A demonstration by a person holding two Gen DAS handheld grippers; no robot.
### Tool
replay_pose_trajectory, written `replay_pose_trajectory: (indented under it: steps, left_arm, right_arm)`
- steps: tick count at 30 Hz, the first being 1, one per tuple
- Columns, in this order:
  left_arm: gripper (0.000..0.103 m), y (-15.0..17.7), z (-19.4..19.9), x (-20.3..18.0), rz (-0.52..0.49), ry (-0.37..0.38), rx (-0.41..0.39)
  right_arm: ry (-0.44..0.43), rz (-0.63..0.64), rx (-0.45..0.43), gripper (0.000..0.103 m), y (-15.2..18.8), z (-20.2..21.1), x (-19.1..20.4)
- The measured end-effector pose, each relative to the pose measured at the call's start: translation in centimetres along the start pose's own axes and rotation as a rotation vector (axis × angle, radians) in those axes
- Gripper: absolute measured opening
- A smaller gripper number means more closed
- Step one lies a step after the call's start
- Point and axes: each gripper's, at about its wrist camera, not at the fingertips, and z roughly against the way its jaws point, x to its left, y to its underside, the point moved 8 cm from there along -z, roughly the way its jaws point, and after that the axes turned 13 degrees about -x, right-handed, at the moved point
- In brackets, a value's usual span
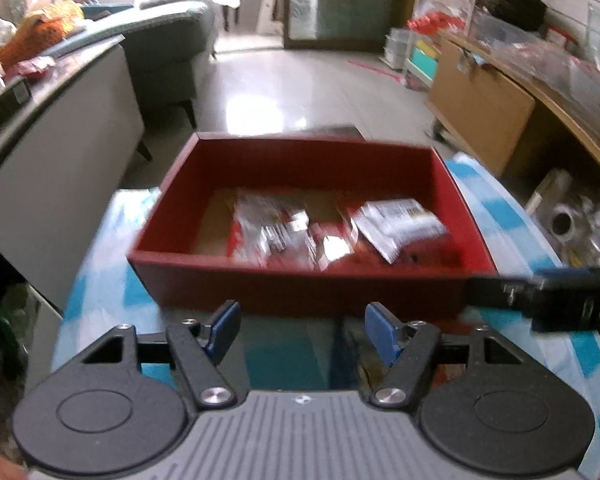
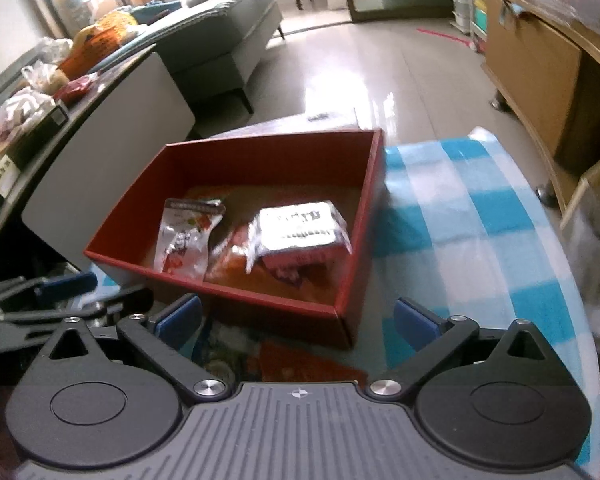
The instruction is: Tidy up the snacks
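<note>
A blue-and-white checked tablecloth [image 2: 460, 216] covers the table through the centre and right of the right wrist view; on it, at mid-frame, stands an open red box [image 2: 260, 152], its long side running from lower left to upper right; in the left wrist view the same red box [image 1: 300, 280] fills the centre, squarely ahead. Inside lie the snack packets: a silver-topped packet [image 2: 300, 224] at the box's right half; a red-and-white pouch [image 2: 186, 236] at its left, apart from the first; in the left wrist view the packets [image 1: 284, 232] blur together across the box floor. Below the box, at the bottom centre of the right wrist view, more red wrappers [image 2: 300, 364] lie on the cloth, indistinct. The right gripper [image 2: 298, 322] has its jaws spread wide, nothing between them; the left gripper [image 1: 302, 330] stands partly open, likewise empty, just short of the box's near wall.
</note>
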Motion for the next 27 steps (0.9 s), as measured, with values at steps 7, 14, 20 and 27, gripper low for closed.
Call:
replay_pose_trajectory:
  steps: [7,14,20,27]
  left_arm:
    - [0.063,4.9,2.0,-2.3,0.004,0.075,0.113]
    - [0.063,6.8,4.2,-3.5,-0.025,0.09,0.115]
    - [0.063,7.1,5.8,-3.6,-0.031,0.08,0.089]
    - [0.064,7.8,8.0,-3.9,-0.014,0.103,0.074]
  right_arm:
    - [0.001,-0.076,-0.003,0.103,2.4,3.2,-1.1]
    - [-0.073,-0.223,-0.023,0.103,4.2,5.9,-1.6]
    - [-0.186,-0.367,-0.027,0.103,5.7,7.8,-1.4]
    - [-0.488,-0.537,-0.192,0.103,5.2,13.6,0.9]
